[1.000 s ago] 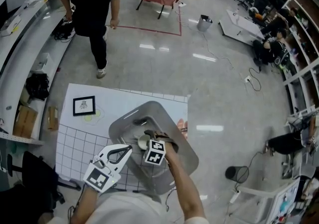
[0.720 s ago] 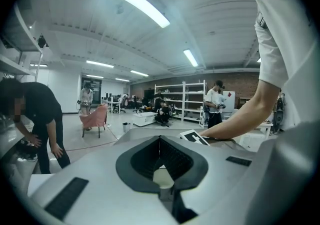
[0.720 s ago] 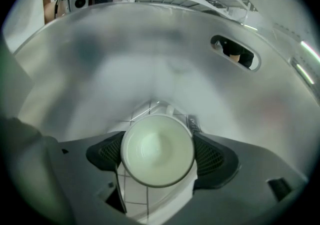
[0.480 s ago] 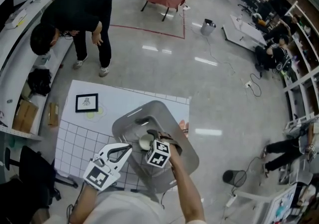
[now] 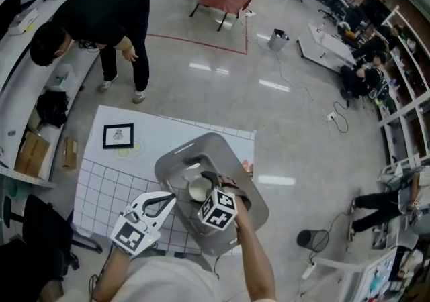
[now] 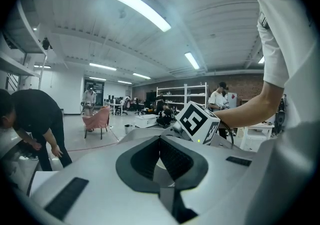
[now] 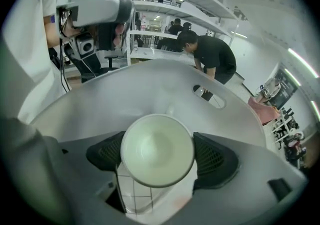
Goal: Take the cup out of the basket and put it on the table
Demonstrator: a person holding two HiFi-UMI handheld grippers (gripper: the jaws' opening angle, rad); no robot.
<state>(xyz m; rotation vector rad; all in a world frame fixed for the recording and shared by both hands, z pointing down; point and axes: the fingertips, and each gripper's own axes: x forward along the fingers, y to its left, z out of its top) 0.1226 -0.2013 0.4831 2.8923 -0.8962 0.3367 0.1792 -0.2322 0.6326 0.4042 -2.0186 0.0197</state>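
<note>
White inside and smooth, the cup (image 7: 156, 144) sits mouth-up between the 2 dark pads (image 7: 216, 158) of the right hand-held gripper (image 7: 159, 158), which is closed on its sides just under the rim. In the head view the cup (image 5: 198, 190) lies within the outline of the grey basket (image 5: 250, 208), under the right hand-held gripper (image 5: 204, 185). Whether its base rests on the basket floor or has cleared it, I cannot tell. The basket (image 7: 165, 86) fills the right gripper view, with a handle slot in its far wall.

The left hand-held gripper (image 6: 160, 141) has its jaws together on nothing. It hovers over the gridded tabletop (image 5: 101, 190) just beside the basket, where the head view shows it (image 5: 170, 200) apart from the cup.

My judgement is that the cup is small, light and rigid, probably glazed or hard plastic, so slick against the pads and liable to chip if knocked on the basket wall. A hold across the widest part, as here, seems sound, provided the squeeze is firm enough that the round wall does not twist out. Keeping it level on a straight lift would spare the rim.

Free grid squares lie to the left, and a small framed picture (image 5: 118, 135) sits further back. A person in black (image 5: 101, 15) bends over by the shelves, well apart from the work.
</note>
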